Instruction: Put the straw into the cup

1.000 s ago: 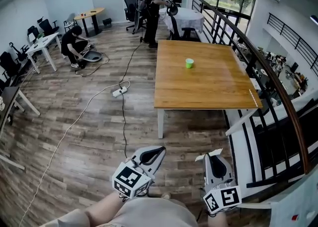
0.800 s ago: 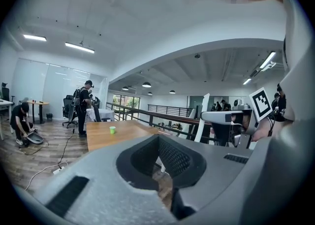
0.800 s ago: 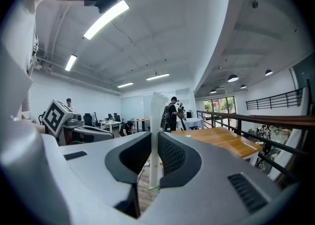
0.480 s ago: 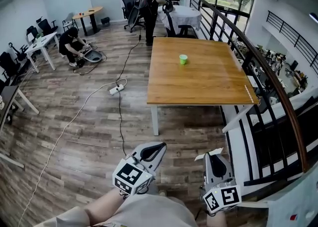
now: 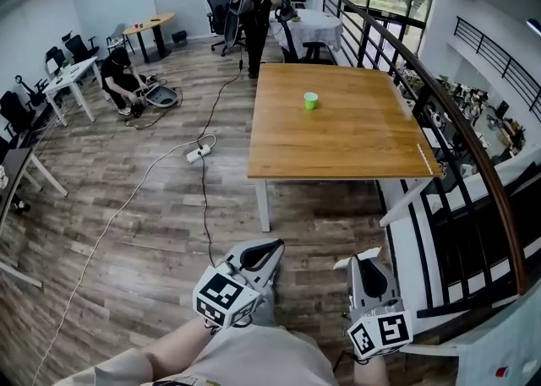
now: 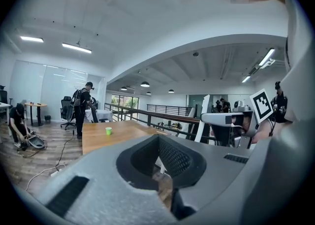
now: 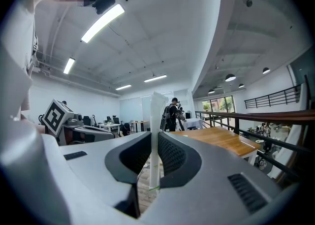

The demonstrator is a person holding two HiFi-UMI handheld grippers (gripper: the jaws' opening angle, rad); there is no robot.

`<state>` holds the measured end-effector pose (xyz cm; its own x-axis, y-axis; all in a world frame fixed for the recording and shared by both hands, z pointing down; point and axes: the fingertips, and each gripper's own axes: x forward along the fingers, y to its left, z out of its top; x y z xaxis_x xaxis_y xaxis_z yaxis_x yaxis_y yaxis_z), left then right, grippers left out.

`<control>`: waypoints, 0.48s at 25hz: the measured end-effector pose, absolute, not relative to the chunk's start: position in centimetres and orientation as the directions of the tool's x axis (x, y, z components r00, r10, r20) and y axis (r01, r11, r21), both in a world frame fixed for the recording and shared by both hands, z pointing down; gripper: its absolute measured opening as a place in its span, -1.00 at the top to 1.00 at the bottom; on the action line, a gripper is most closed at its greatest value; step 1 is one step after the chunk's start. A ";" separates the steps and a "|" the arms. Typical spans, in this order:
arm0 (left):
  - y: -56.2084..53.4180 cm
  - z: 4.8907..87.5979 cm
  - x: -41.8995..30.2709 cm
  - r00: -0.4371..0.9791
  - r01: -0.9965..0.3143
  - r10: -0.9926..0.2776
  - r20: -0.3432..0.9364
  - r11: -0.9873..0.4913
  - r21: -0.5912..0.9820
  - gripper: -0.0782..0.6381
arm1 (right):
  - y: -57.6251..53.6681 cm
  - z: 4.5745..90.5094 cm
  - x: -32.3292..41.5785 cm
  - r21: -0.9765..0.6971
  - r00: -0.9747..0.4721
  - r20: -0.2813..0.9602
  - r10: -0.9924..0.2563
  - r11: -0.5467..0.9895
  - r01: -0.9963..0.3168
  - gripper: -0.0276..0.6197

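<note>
Two grippers point level toward the table (image 5: 338, 144), side by side. The right gripper (image 7: 155, 143) is clamped on the straw (image 7: 156, 115), which stands upright between its pads and sticks out above and below them. The left gripper (image 6: 158, 141) is just to the left of it, its jaw tips together with nothing between them. The green cup (image 5: 311, 100) stands on the table, well ahead of both grippers and far from the straw.
</note>
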<state>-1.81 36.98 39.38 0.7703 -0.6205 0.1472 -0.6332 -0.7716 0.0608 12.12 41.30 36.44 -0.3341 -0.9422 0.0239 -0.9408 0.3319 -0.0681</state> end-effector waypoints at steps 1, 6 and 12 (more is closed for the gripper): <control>36.8 39.4 -1.5 0.774 -0.628 -0.616 0.142 -0.776 0.057 0.75 | 41.0 36.6 12.1 -0.067 -0.335 0.024 -0.942 0.333 -0.941 0.76; 35.0 40.4 -1.2 0.781 -0.621 -0.610 0.134 -0.783 0.050 0.75 | 39.2 37.6 11.7 -0.064 -0.337 0.019 -0.941 0.335 -0.940 0.76; 30.6 42.2 -2.4 0.773 -0.630 -0.619 0.139 -0.774 0.059 0.75 | 34.5 38.9 11.1 -0.054 -0.344 0.030 -0.939 0.342 -0.938 0.76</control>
<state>-2.41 30.61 42.25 0.7731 -0.6189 0.1390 -0.6303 -0.7741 0.0587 11.12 34.50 38.86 -0.3438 -0.9386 0.0296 -0.9382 0.3419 -0.0541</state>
